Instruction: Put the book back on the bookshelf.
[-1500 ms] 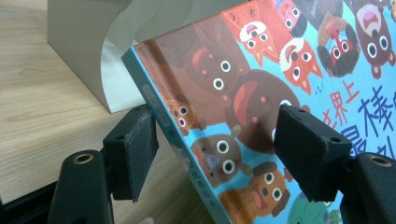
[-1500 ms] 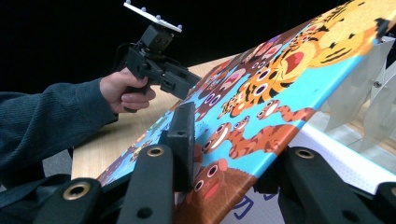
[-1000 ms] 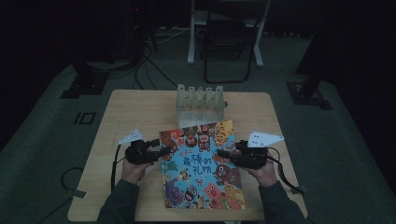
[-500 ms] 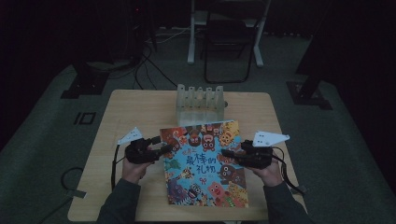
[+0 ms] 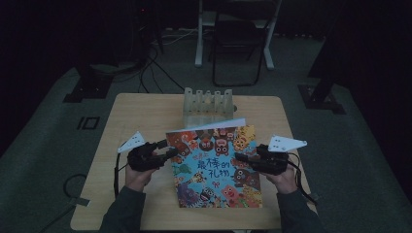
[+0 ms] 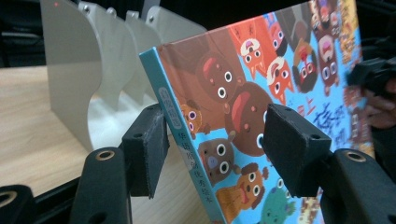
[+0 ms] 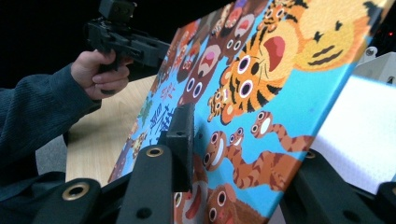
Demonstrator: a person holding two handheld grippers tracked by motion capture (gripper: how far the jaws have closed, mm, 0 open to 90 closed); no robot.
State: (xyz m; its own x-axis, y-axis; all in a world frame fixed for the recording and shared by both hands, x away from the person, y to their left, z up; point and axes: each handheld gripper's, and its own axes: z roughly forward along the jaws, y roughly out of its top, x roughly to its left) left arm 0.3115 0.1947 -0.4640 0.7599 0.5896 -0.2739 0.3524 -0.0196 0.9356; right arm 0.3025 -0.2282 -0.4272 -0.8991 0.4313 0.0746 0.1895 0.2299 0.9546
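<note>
The left gripper (image 5: 167, 154) stands partly apart, and its jaws have just been closing in on the spine edge of the colourful hardcover picture book with cartoon animals on a blue cover (image 5: 216, 165). In the left gripper view the book's spine (image 6: 180, 123) runs between the two black foam pads (image 6: 292, 147); the left-hand pad sits just beside the spine, while the other pad lies over the front cover, and I cannot tell whether either presses yet.

The right gripper (image 5: 241, 158) is clamped on the opposite edge of the book. In the right gripper view one jaw lies flat on the front cover (image 7: 243, 107) and the other goes behind the book, so the cover is pinched between them.

The book is tilted, its far edge raised off the light wooden worktop (image 5: 145, 111) and its near edge low towards the person. It sits between the two grippers. Just behind its raised edge stands a pale slotted rack with upright dividers (image 5: 208, 104), well clear of both grippers; the dividers (image 6: 74, 60) rise behind the book in the left gripper view.
</note>
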